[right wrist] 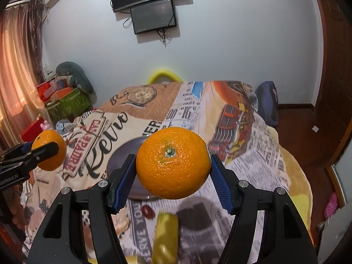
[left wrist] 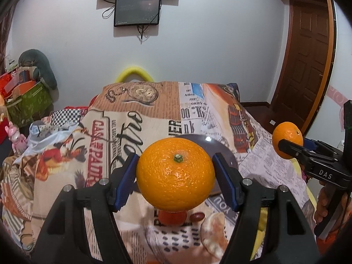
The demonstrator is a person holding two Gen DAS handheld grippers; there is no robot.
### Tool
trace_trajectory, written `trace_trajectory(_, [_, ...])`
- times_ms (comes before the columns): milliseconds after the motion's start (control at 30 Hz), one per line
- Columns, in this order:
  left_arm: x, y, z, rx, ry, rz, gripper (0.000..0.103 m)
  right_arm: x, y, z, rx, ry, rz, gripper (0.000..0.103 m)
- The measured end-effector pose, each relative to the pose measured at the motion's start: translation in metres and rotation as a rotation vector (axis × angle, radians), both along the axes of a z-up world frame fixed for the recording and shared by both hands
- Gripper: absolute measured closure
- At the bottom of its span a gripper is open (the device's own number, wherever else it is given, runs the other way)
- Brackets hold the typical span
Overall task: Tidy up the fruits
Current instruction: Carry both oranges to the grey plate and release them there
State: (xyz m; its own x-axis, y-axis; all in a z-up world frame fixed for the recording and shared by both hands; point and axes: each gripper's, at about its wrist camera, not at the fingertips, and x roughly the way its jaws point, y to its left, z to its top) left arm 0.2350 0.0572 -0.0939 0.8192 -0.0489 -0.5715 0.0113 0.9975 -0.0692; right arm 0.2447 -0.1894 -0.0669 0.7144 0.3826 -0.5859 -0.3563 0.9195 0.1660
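My left gripper is shut on an orange, held above the table; it also shows at the left of the right wrist view. My right gripper is shut on a second orange, also held in the air; that orange shows at the right of the left wrist view. A dark round plate lies on the patterned tablecloth just beyond both oranges; it also shows in the left wrist view. Below my fingers lie a small red fruit, a dark grape and a yellow-green fruit.
A peeled citrus piece lies near the table's front. A green box with clutter and a pink toy stand at the left. A wooden door is at the right. Two screens hang on the far wall.
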Motion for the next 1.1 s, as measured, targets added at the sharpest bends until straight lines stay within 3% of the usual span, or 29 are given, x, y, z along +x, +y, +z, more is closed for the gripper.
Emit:
trace_trajectory(367, [0.054,0.003,-0.014,-0.02,0.048,-0.01,0.035,0.038,0.016,-0.001,-0.026,-0.015,0.006,0.04])
trace_trajectory(667, [0.095,0.007,-0.035,-0.018,0.104,-0.003,0.035,0.073,0.039,-0.022,-0.075,0.027,0.038,0.04])
trace_trajectory(1100, [0.145,0.009,-0.085,-0.047,0.257,-0.046,0.035,0.115,0.063,-0.076,-0.16,0.196,0.09,0.04])
